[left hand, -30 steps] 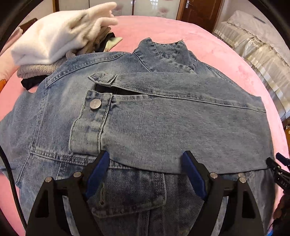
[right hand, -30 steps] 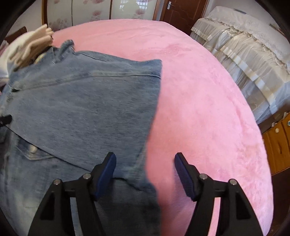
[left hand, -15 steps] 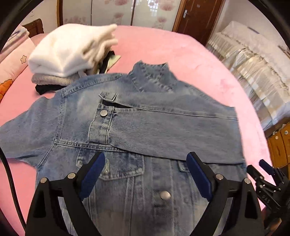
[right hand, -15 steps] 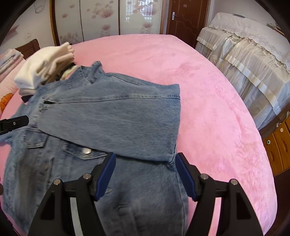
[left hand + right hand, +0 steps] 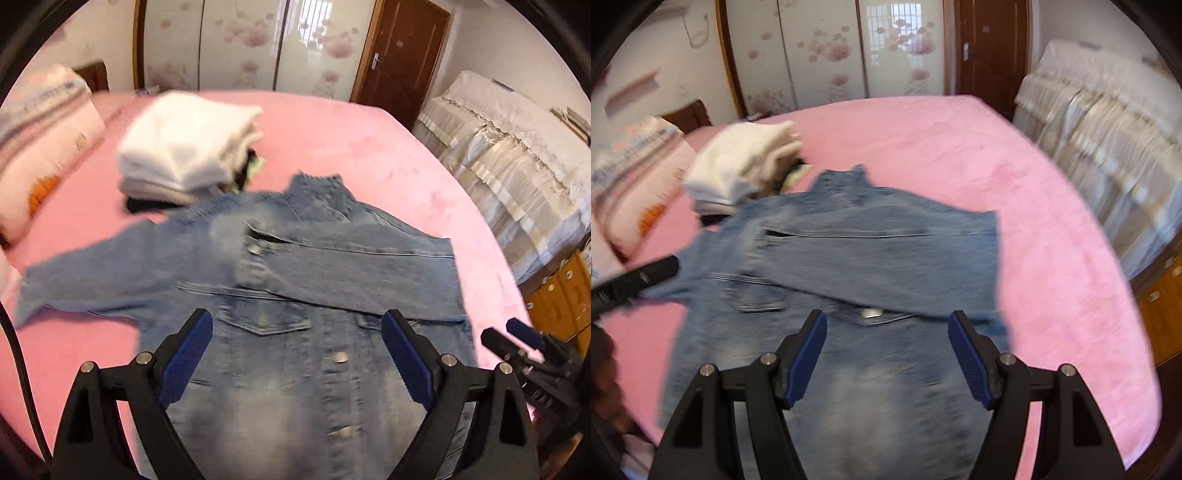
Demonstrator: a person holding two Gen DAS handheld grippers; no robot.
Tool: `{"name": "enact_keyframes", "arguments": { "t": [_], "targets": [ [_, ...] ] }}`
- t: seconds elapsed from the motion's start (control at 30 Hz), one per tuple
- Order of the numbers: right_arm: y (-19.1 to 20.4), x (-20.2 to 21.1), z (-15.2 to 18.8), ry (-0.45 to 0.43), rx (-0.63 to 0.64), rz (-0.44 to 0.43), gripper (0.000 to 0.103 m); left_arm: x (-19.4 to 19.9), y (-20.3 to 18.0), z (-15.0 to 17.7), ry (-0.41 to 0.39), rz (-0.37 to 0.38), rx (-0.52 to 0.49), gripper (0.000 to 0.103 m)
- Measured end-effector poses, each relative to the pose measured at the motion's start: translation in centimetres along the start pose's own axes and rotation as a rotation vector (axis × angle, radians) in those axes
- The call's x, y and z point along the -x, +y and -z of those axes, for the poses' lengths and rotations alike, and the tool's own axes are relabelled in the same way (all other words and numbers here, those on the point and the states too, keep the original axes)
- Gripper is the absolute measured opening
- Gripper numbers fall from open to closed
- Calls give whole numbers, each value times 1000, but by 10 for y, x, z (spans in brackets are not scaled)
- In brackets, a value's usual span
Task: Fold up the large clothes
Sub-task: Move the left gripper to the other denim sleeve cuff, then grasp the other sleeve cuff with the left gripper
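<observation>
denim jacket (image 5: 295, 280) flat on pink bed (image 5: 388, 158) — one sleeve folded across; left tool (image 5: 295, 354), right tool (image 5: 888, 354) gaping, empty

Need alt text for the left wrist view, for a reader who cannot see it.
A faded blue denim jacket lies front up on a pink plush bedspread, one sleeve folded across its chest and the other spread out to the picture's left. The left gripper hangs open and empty above it. A stack of folded white and dark clothes sits behind the collar.

Both wrist views look steeply down, sharing the denim jacket (image 5: 295, 280).
</observation>
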State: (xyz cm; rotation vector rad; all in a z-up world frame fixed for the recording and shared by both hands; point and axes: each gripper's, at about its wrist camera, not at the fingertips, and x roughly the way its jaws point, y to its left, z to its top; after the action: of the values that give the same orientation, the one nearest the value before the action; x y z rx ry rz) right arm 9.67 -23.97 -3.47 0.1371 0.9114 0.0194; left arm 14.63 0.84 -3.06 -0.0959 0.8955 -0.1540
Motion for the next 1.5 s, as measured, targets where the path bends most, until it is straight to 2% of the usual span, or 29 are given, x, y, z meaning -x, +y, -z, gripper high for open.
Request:
{"name": "enact_keyframes", "arguments": {
  "t": [0.13, 0.2, 0.43, 0.6, 0.67, 0.73, 0.83, 1.03, 1.23, 1.33, 1.4, 1.43, 1.47, 1.5],
  "targets": [
    [38, 8, -5, -26, 39, -27, 68, 28, 38, 3, -9, 3, 15, 92],
    [59, 9, -8, -39, 65, -41, 68, 38, 70, 3, -14, 0, 45, 92],
    [150, -14, -22, -62, 149, -104, 68, 52, 223, 16, -19, -49, 254, 92],
    [217, -45, -25, -55, 208, -135, 68, 29, 340, 37, 3, -85, 432, 92],
    [244, -62, -24, -40, 228, -135, 68, 12, 384, 47, 29, -69, 523, 92],
    [264, -76, -21, -24, 244, -146, 68, -12, 429, 61, 82, -15, 635, 92],
    [291, -98, -16, 12, 275, -164, 68, -40, 477, 80, 114, 18, 770, 92],
    [327, -135, -6, 51, 353, -152, 68, -83, 519, 100, 111, 75, 887, 92],
    [343, -170, -8, 70, 365, -128, 68, -96, 537, 106, 38, 93, 956, 92],
    [348, -187, -11, 85, 347, -119, 68, -100, 541, 104, 38, 91, 963, 91],
    [348, -198, -13, 110, 327, -129, 68, -98, 541, 101, 40, 43, 942, 71],
    [347, -200, -13, 120, 319, -136, 68, -98, 537, 97, 61, -29, 899, 37],
    [345, -202, -12, 129, 310, -146, 68, -100, 535, 91, 88, -77, 863, 16],
    [342, -203, -12, 133, 304, -153, 68, -100, 533, 88, 104, -108, 835, 15]
  ]
}}
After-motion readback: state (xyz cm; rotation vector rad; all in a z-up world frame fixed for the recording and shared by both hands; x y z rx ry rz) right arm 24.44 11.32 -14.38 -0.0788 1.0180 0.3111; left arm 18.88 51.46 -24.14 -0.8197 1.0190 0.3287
